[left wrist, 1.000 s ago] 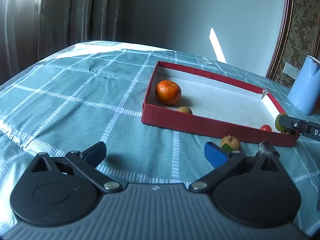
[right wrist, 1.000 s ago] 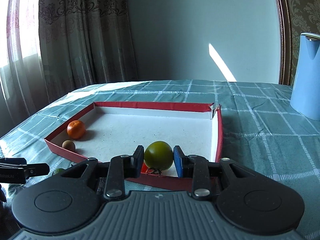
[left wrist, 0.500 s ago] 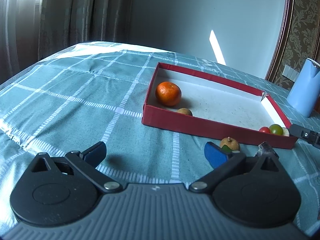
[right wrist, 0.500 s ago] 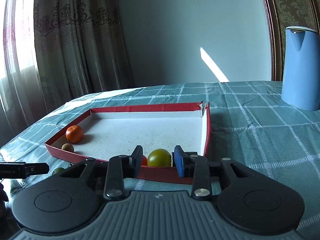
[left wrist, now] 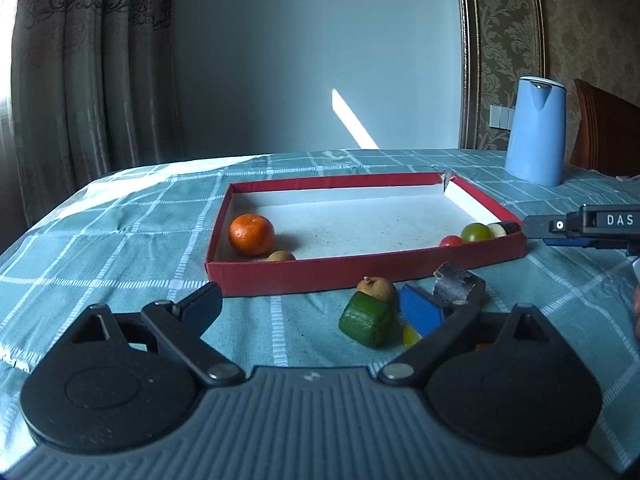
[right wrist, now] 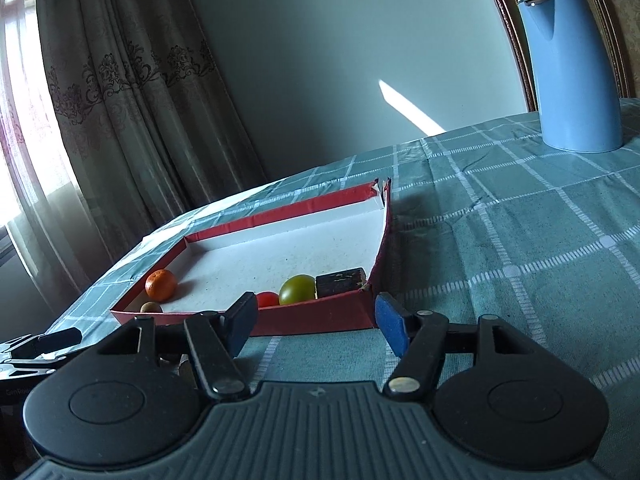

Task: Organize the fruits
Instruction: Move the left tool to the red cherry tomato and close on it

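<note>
A shallow red tray (left wrist: 360,270) (right wrist: 320,314) sits on the checked cloth. It holds an orange (left wrist: 251,234) (right wrist: 161,285), a small brown fruit (left wrist: 281,256), a red tomato (left wrist: 451,241) (right wrist: 267,299), a green fruit (left wrist: 476,232) (right wrist: 297,289) and a dark piece (right wrist: 341,280) in its near right corner. In front of the tray lie a green chunk (left wrist: 366,319), a brown fruit (left wrist: 376,289), a dark piece (left wrist: 456,283) and a yellow bit (left wrist: 411,336). My left gripper (left wrist: 308,304) is open and empty beside them. My right gripper (right wrist: 316,320) is open and empty just in front of the tray.
A blue kettle (left wrist: 537,130) (right wrist: 572,72) stands at the far right of the table. Curtains hang at the left and a grey wall stands behind. A wooden chair back (left wrist: 600,132) shows at the far right.
My right gripper has let go of the green fruit, which now rests in the tray, and has opened and drawn back. My left gripper has shifted its view; it stays open.
</note>
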Tool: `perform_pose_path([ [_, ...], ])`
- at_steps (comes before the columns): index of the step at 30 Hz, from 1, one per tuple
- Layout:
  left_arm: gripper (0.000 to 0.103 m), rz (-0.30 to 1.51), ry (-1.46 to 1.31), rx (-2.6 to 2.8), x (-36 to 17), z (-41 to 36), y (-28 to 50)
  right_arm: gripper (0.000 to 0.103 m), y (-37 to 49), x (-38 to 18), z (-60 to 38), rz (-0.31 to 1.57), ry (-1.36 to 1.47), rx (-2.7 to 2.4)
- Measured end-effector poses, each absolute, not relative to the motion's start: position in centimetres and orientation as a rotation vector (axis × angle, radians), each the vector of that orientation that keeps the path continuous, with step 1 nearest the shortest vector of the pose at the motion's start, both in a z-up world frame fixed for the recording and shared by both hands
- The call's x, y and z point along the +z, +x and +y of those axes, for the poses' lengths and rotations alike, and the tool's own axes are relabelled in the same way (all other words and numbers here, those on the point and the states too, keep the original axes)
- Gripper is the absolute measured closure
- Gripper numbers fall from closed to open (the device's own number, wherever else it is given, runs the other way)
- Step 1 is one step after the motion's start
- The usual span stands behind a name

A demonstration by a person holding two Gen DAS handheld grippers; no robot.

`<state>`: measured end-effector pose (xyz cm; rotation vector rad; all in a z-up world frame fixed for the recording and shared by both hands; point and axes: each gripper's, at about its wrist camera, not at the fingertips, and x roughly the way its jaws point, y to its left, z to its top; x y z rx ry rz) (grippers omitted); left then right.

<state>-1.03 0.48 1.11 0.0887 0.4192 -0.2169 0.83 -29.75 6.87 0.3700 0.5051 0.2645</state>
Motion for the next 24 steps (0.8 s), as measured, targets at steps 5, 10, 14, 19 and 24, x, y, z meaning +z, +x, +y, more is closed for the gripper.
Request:
perform_pose_path([
  [5,0.012,0.499,0.108,-0.253,0.7,-0.4,0.6,0.038,0.9,6.8,-29.7,0.511,0.372,0.275],
  [10,0.019,0.526,0.074,-0.286,1.0,-0.7,1.9,0.038,1.2,6.6,-29.7,0.532,0.379,0.28],
  [14,0.021,0.571,0.003,-0.328,0.9,-0.3,3.3,0.038,1.3,6.5,-29.8,0.54,0.391,0.279],
  [19,0.022,0.656,-0.162,-0.364,0.3,0.5,4.8,0.029,1.5,6.4,-29.9,0.546,0.396,0.277],
  [24,0.025,0.645,-0.228,-0.389,0.9,0.8,3.8,0.029,1.5,6.4,-30.0,0.549,0.403,0.279],
])
